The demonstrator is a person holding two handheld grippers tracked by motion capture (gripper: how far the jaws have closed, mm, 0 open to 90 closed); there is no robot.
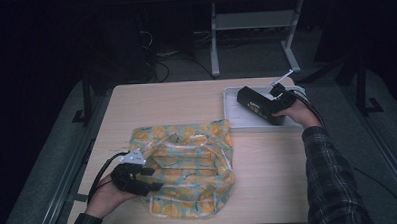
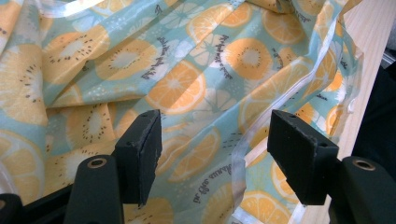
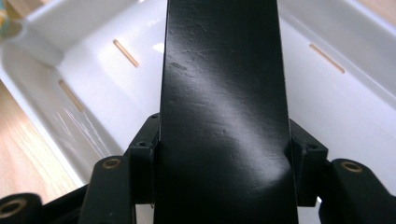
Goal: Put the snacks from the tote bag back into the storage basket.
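Dark floor and grey metal frame legs lie beyond the pale wooden table [image 1: 186,100] on which I work. I take the shallow white plastic tray [image 1: 235,113], at the table's far right corner, as the landmark for all places.

My right gripper [image 3: 223,154] is clenched on a long black rectangular box [image 1: 259,106]: both pads press flat on its opposite sides, seen in the right gripper view. The box hangs over the tray, lengthwise across it, and I cannot tell whether its underside touches the tray floor.

My left gripper [image 2: 215,158] is released, its jaws standing wide apart with nothing clamped. It hovers over a crumpled translucent plastic bag printed with orange and kiwi slices on pale blue [image 1: 188,167], which lies on the table in front of the tray and to its left, well apart from the box.

Step in hand, as I judge it: set the box down inside the tray.

Procedure:
1. Keep the box level and parallel to the tray's long walls, so no end rides up on a rim.
2. Lower until the underside rests on the tray floor.
3. Release only once the box is fully supported; opening early risks a drop and a tipped tray.
4. Hold the left gripper clear of the bag, so the film isn't dragged.
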